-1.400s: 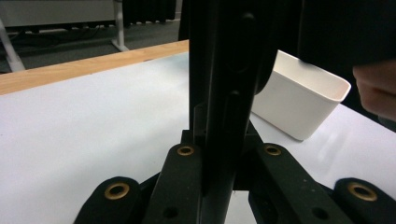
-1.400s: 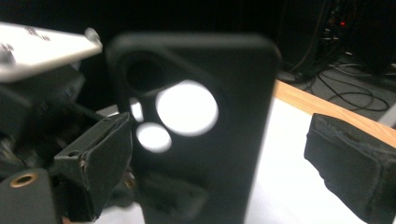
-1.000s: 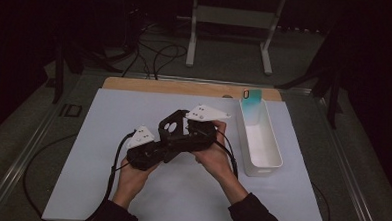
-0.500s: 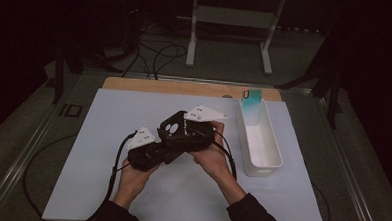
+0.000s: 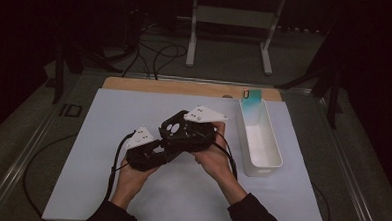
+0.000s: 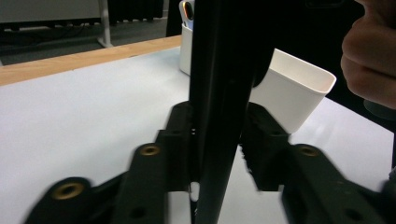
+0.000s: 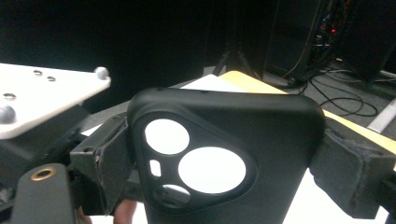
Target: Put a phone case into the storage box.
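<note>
The black phone case [image 7: 224,158] sits left of the white bin [image 5: 260,143], clamped across its width by the right gripper [image 5: 190,133]. The left gripper [image 5: 144,153] has just been opening – case edge between its loosened jaws. Both hands meet low over the mat; the case could twist or drop – one grip only

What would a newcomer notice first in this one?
A black phone case with round camera cutouts, clamped across its width by the right tongs at mid-table. The left tongs straddle its edge; their jaws have just been opening. A white bin at the mat's right holds a teal phone.
</note>
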`<state>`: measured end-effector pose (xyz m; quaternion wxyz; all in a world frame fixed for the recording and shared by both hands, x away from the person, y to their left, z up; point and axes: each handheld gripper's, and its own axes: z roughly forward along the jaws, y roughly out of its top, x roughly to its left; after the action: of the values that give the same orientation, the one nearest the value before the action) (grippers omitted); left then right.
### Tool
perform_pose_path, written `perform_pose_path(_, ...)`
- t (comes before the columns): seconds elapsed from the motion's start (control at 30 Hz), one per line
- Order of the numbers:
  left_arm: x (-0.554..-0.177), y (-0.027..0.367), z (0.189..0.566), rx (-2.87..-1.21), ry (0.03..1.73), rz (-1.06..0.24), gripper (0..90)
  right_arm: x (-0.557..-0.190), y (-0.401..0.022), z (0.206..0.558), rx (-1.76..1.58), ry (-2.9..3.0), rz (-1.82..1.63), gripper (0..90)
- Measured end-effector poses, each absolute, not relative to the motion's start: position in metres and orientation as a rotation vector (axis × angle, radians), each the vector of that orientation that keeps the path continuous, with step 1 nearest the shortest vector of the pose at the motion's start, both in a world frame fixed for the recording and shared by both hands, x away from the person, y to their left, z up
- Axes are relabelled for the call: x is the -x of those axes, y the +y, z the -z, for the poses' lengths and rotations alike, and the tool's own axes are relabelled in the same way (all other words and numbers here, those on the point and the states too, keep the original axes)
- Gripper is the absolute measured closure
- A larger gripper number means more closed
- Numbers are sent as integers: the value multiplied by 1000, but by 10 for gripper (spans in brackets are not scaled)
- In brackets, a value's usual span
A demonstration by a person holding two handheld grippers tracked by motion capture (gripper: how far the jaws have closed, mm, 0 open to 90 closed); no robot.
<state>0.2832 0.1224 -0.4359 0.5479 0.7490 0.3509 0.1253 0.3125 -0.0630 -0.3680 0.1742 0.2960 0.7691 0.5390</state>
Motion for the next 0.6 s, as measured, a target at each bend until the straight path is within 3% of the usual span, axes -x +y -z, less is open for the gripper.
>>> perform_pose_path(0.1,-282,127,436,-1780,866,-338,463,-314,-66,367,-848,2174,-1535,138)
perform_pose_path(0.13,-282,127,436,-1780,866,-338,379,-314,-66,367,-848,2174,-1535,138)
perform_pose_path(0.17,-281,128,436,-1783,883,-358,379,-314,-67,366,-852,2170,-1538,138)
perform_pose_path(0.2,-280,129,437,-1785,892,-370,293,-314,-69,365,-849,2164,-1534,138)
perform_pose_path(0.23,-279,131,438,-1785,899,-379,293,-314,-69,365,-849,2164,-1534,138)
perform_pose_path(0.27,-277,135,440,-1787,917,-406,208,-314,-70,365,-852,2159,-1529,138)
perform_pose_path(0.6,-268,161,443,-1732,962,-452,72,-317,-76,364,-863,2152,-1514,137)
